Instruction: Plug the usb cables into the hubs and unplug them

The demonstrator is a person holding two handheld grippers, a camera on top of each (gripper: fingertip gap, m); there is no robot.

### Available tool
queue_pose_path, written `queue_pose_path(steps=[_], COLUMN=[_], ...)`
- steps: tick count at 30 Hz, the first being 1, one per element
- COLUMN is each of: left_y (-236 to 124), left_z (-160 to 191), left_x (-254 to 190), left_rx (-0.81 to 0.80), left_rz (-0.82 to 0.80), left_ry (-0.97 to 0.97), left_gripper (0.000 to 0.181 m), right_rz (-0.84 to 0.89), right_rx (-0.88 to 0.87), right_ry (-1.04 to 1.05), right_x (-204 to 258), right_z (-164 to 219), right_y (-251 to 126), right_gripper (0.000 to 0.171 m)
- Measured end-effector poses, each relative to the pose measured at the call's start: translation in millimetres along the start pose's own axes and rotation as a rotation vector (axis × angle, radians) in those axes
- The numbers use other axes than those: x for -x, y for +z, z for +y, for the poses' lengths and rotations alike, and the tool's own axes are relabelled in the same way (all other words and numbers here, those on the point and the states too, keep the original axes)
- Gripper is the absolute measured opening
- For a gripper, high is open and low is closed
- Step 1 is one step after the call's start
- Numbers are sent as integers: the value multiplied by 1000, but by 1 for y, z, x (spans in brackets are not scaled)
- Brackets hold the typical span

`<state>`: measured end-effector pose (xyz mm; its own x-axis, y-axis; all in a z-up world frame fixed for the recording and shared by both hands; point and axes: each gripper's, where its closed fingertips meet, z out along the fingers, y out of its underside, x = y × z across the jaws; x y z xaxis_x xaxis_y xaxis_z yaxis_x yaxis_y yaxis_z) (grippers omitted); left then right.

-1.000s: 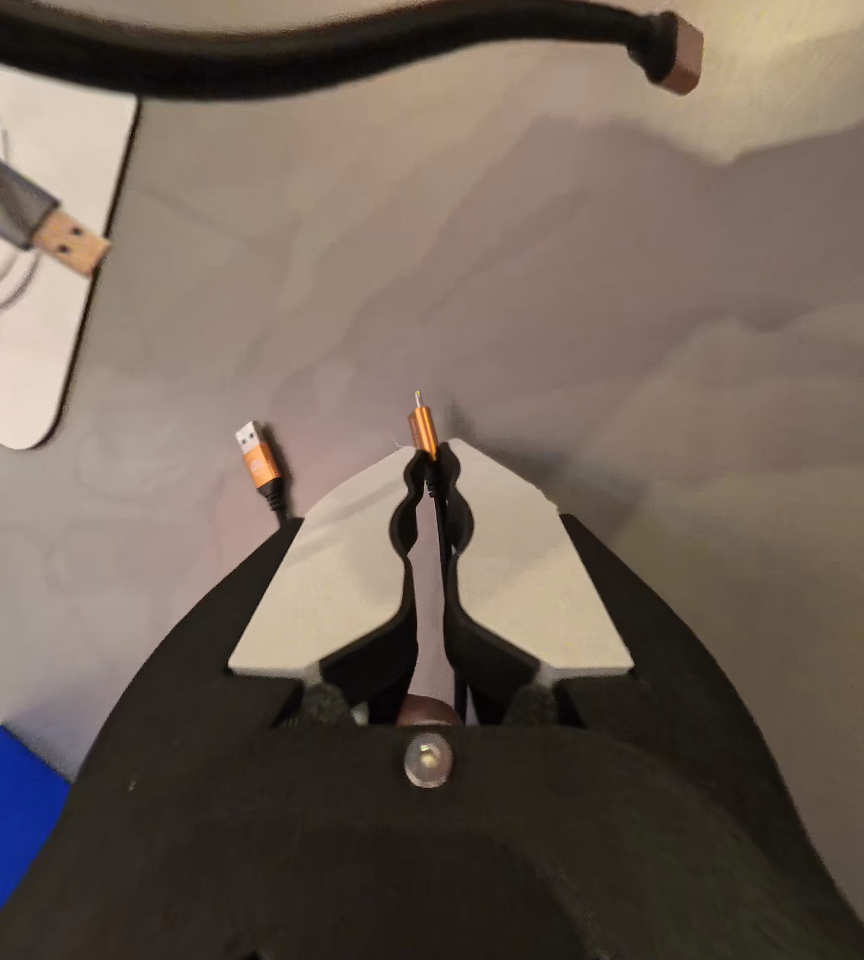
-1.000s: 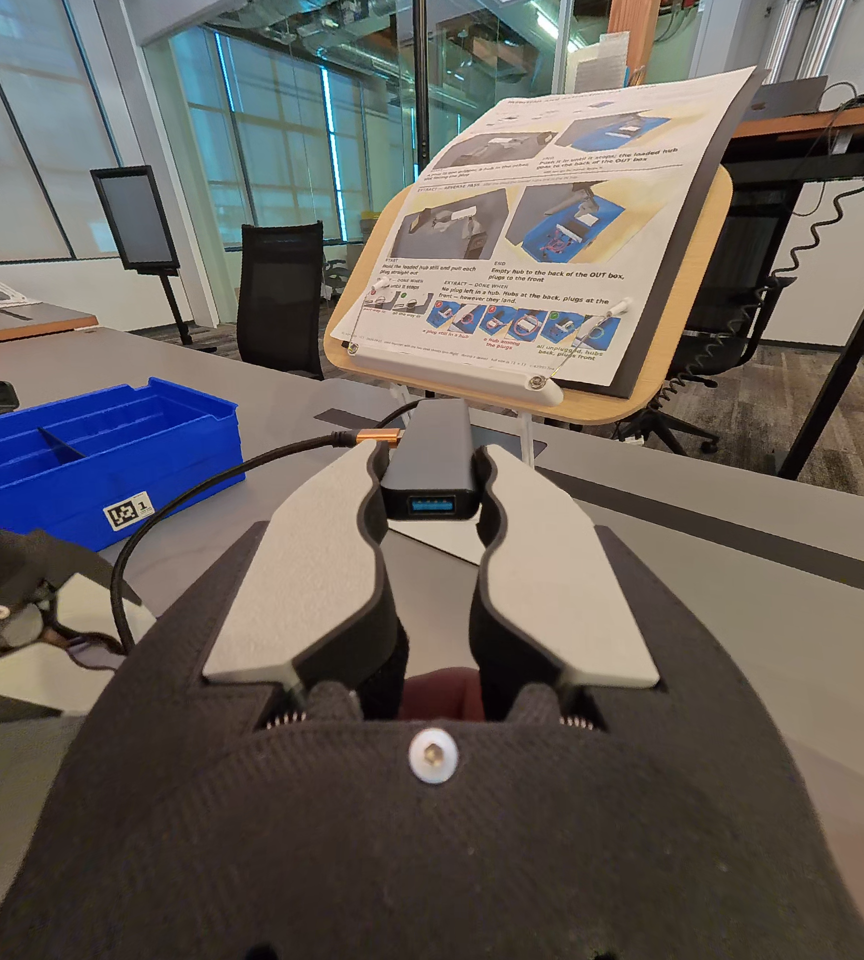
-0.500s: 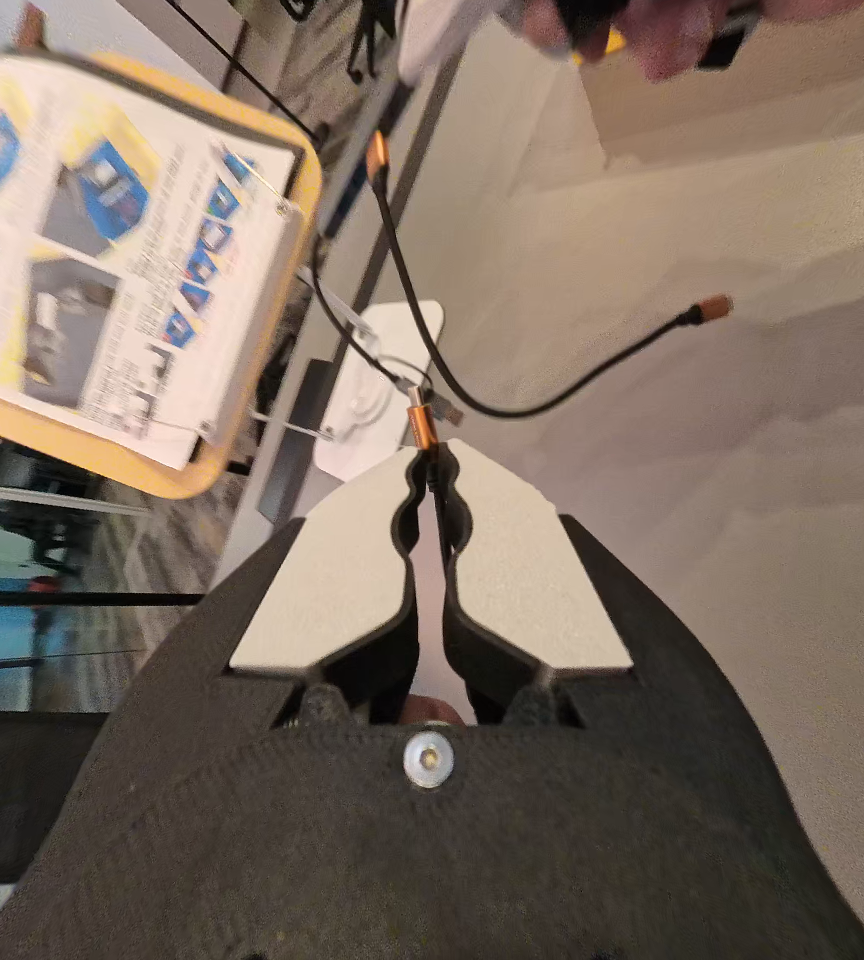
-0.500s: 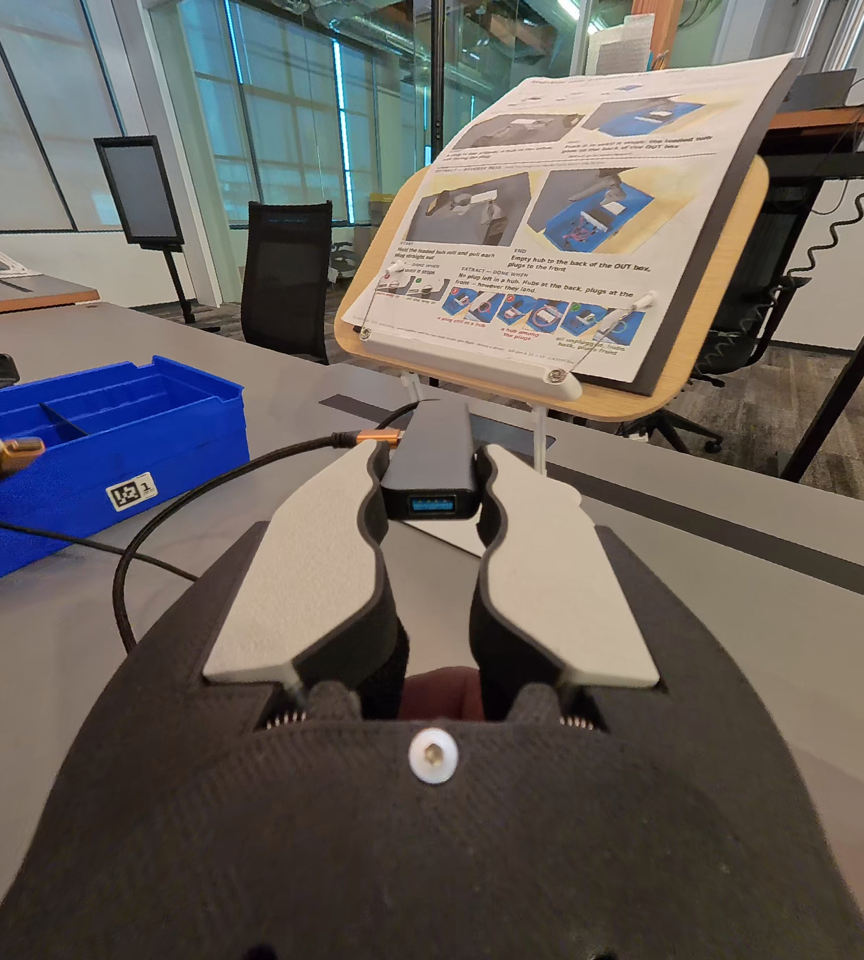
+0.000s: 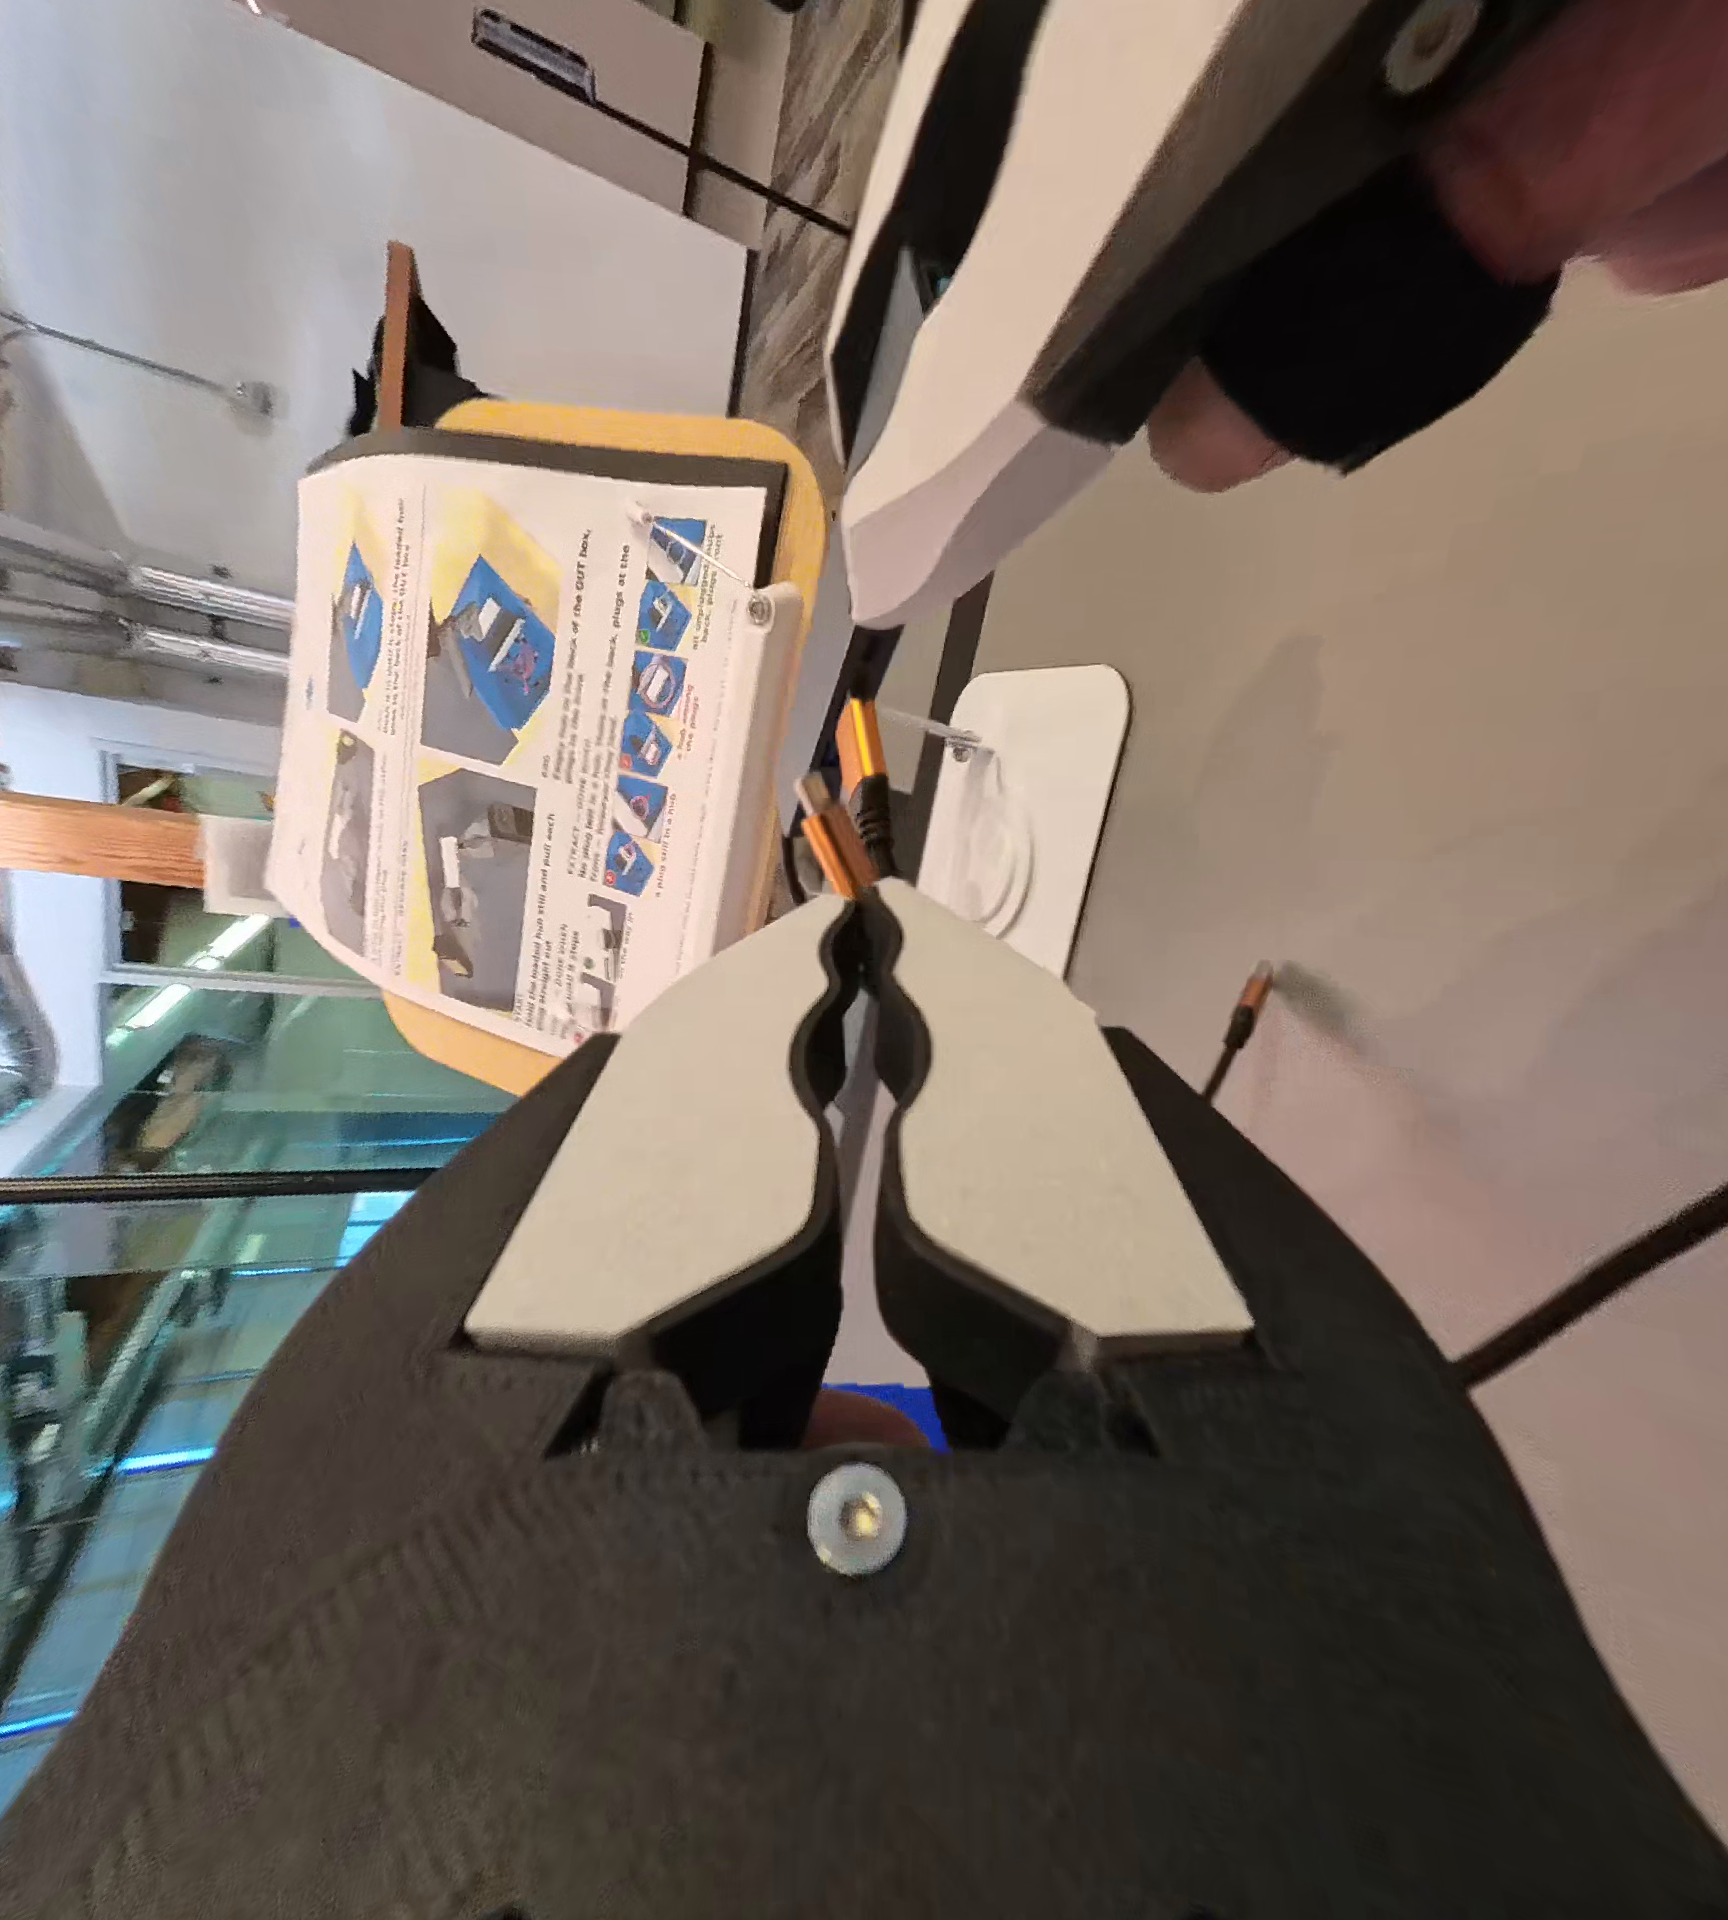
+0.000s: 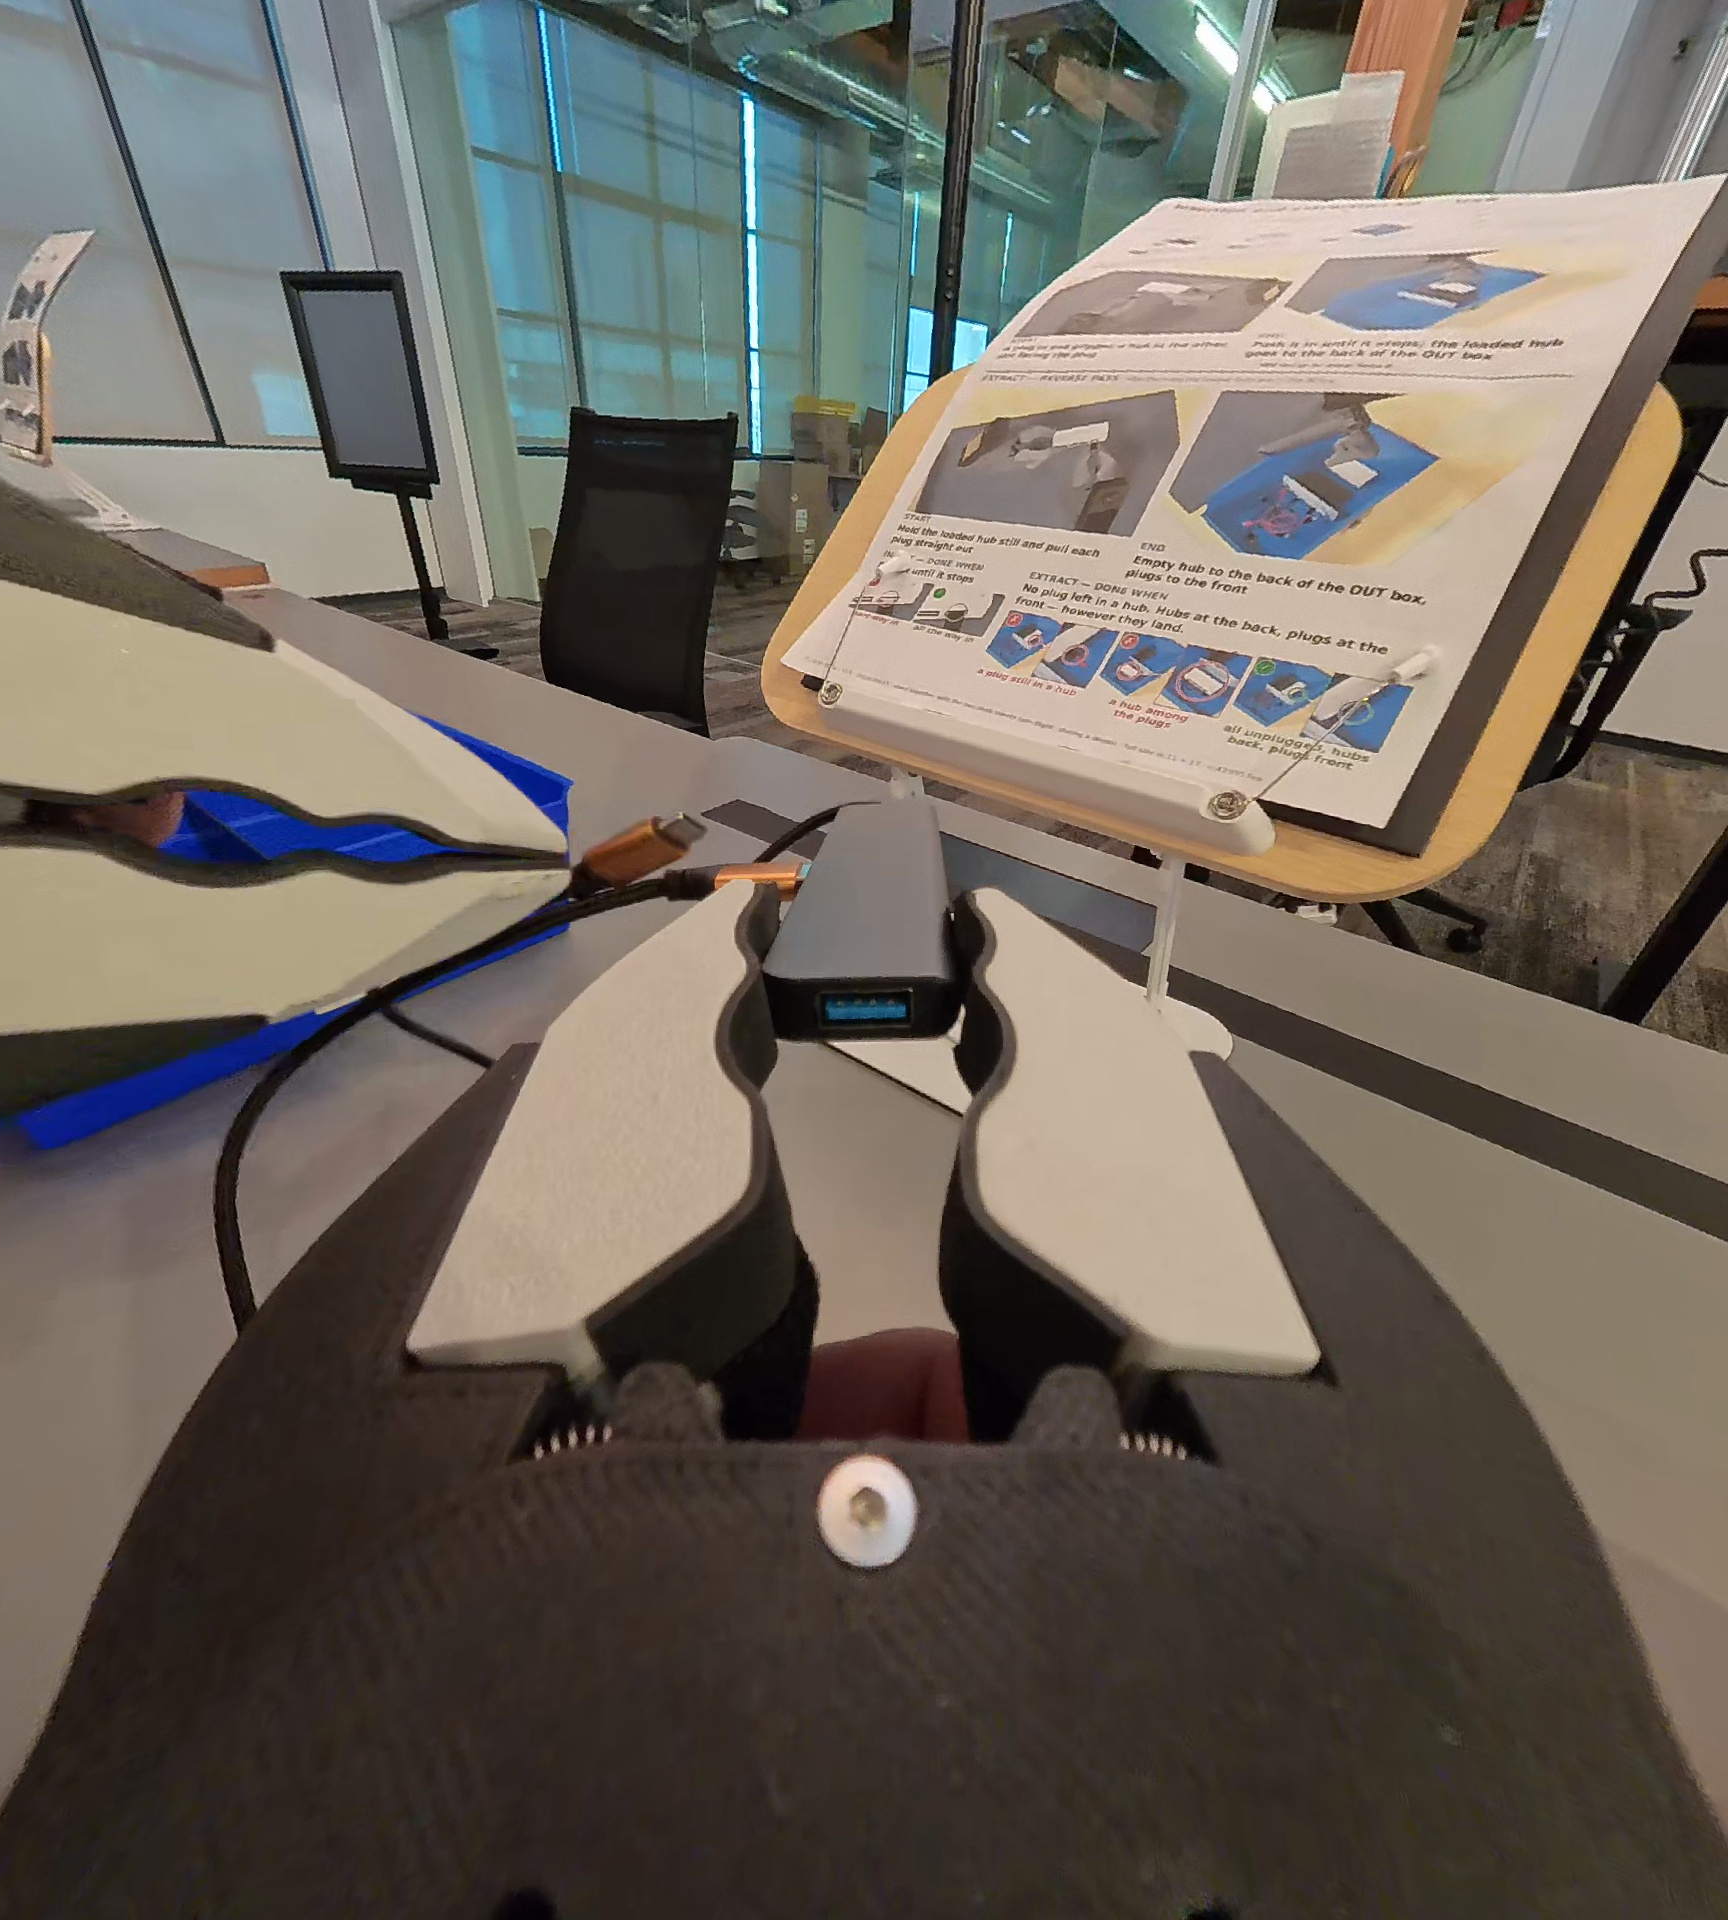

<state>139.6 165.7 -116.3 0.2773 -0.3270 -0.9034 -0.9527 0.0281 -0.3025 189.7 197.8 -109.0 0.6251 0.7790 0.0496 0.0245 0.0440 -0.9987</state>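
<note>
My right gripper (image 6: 860,920) is shut on a dark grey USB hub (image 6: 870,873) and holds it above the grey table, its blue port facing the camera. An orange plug (image 6: 761,878) on a black cable sits in the hub's left side. My left gripper (image 5: 865,909) is shut on the black cable just behind a second orange USB-C plug (image 5: 836,842). In the right wrist view that gripper (image 6: 559,868) comes in from the left, and its plug (image 6: 642,847) points at the hub's left side, a short gap away. The right gripper (image 5: 953,436) fills the top of the left wrist view.
A blue bin (image 6: 501,764) stands at the left behind the left gripper. An instruction sheet on a wooden stand (image 6: 1203,520) with a white base (image 5: 1036,790) is just beyond the hub. Another orange plug end (image 5: 1255,987) lies over the table. A black cable (image 6: 247,1132) loops below. My hands' fingertips stand some 6 centimeters from each other.
My left gripper rose from the table with the orange plug and swung over to the hub's left side. My right gripper kept the hub nearly still.
</note>
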Motion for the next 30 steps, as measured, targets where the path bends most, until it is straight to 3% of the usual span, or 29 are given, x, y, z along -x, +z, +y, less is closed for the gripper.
queue_pose_path(steps=[8, 13, 17, 21, 25, 27, 29, 30], left_y=[6, -6, -11, 3, 30, 47, 58, 62], left_z=[4, 67, 94, 85, 70, 67, 65, 64], left_x=[-8, -8, -56, -116, -158, -162, -170, -174], left_rx=[-19, 72, 100, 80, 122, 149, 178, 179], left_rz=[25, 175, 399, 519, 541, 474, 480, 499], left_ry=[18, -182, -275, -293, -261, -224, -252, -275], left_gripper=[0, 5, 16, 29, 42, 46, 46, 29], right_rz=[20, 87, 151, 219, 253, 262, 267, 268], right_rx=[21, 23, 14, -12, -23, -27, -32, -34], right_ry=[-6, 2, 11, 7, 25, 36, 49, 55], right_x=[2, -23, -42, -59, -73, -79, -83, -85], right_z=[3, 4, 3, -5, -8, -7, -7, -7], right_y=[1, -5, -10, -18, -26, -29, -31, -32], right_gripper=[31, 31, 32, 31, 31, 32, 32, 32])
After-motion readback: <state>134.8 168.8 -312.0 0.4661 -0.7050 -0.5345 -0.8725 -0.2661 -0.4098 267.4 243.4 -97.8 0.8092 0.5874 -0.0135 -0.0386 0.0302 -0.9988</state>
